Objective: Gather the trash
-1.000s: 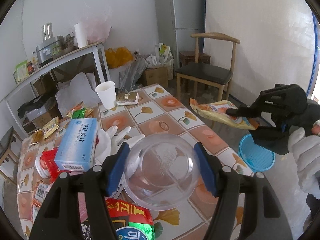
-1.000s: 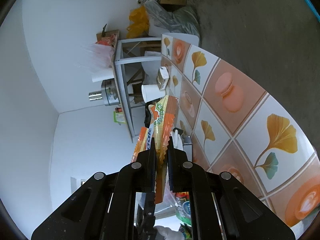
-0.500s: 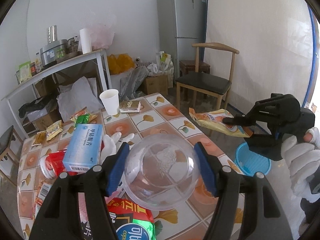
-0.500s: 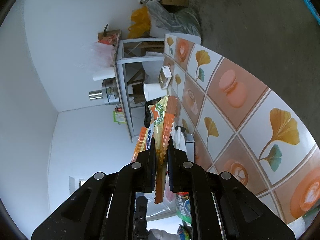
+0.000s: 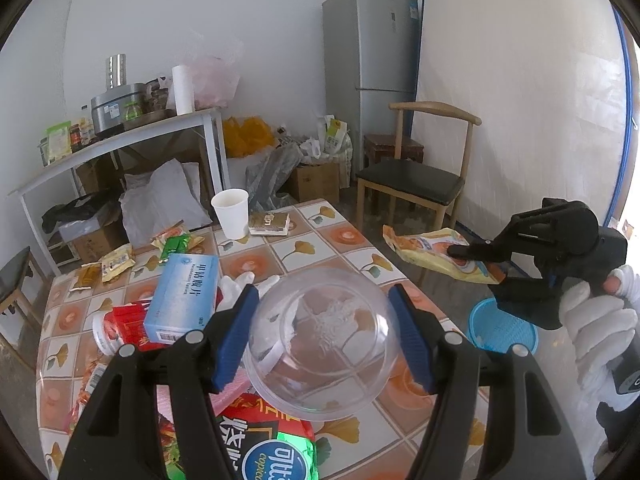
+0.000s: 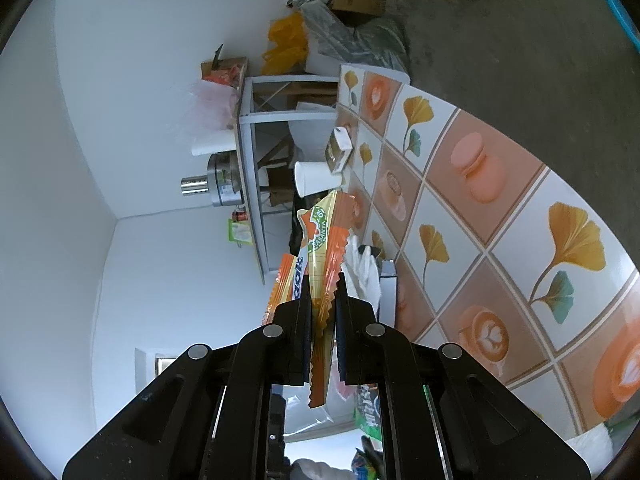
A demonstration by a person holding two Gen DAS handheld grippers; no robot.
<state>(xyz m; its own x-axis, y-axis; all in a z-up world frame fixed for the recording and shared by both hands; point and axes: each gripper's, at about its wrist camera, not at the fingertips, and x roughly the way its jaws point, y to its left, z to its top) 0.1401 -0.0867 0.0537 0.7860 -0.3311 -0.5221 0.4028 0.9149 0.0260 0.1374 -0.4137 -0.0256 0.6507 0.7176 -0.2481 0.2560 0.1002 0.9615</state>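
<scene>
- The clear plastic bowl (image 5: 324,340) is gripped between the blue pads (image 5: 236,332) of the left gripper (image 5: 322,336); it is raised above the tiled table (image 5: 360,248), its round bottom faces the camera, and only a whitish smear shows inside it.
- A white paper cup (image 5: 231,213) stands upright at the far side of the table; what it holds cannot be seen.
- A blue basket (image 5: 502,330) stands on the floor beside the table's right edge, below the right gripper (image 5: 460,251); its inside is mostly hidden.
- The right gripper is pressed together on a yellow-orange snack wrapper (image 5: 432,254), which hangs in the air past the table edge, above the floor.
- A hand in a white glove (image 5: 600,320) holds the right gripper's handle at the right side of the picture.
- On the table lie a blue box (image 5: 182,298) upon a red container (image 5: 120,326), and several small packets.
</scene>
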